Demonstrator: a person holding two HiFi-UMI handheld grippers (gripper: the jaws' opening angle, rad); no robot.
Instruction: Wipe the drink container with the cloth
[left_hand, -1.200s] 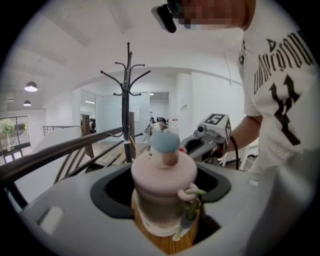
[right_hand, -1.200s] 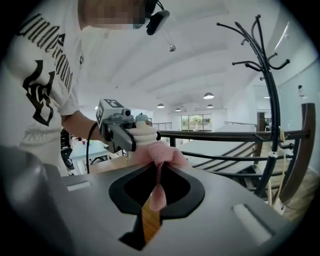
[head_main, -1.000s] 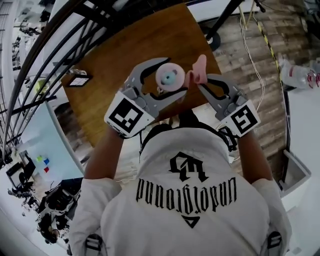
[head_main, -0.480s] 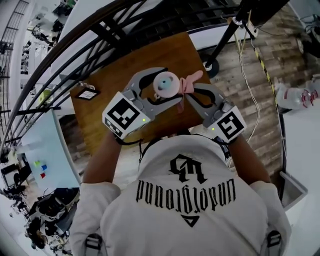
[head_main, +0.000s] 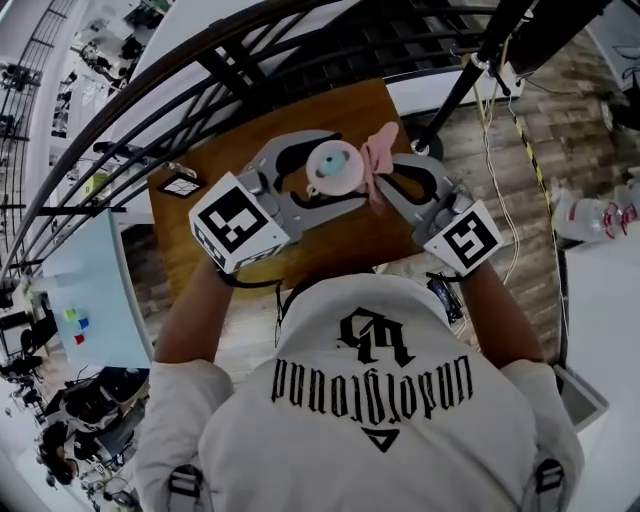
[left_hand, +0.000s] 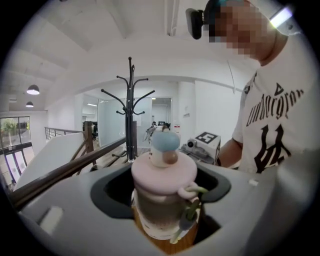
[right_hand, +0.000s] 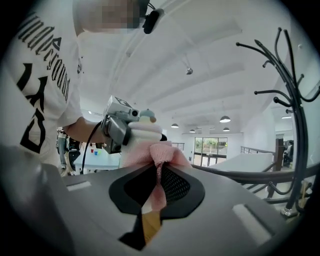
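Note:
The drink container is a clear cup with a pink lid and a blue knob. My left gripper is shut on its body and holds it upright above the wooden table. In the left gripper view the container stands between the jaws of the left gripper. My right gripper is shut on a pink cloth, which touches the lid's right side. In the right gripper view the cloth bunches at the tips of the right gripper, against the container.
A small card lies at the table's left edge. Black railing bars run beyond the table. A black coat rack stands close by. A stand's foot and plastic bottles are on the wooden floor to the right.
Both grippers have shifted up and a little left in the head view. The cloth, which stood beside the container, now lies against the lid's right side.

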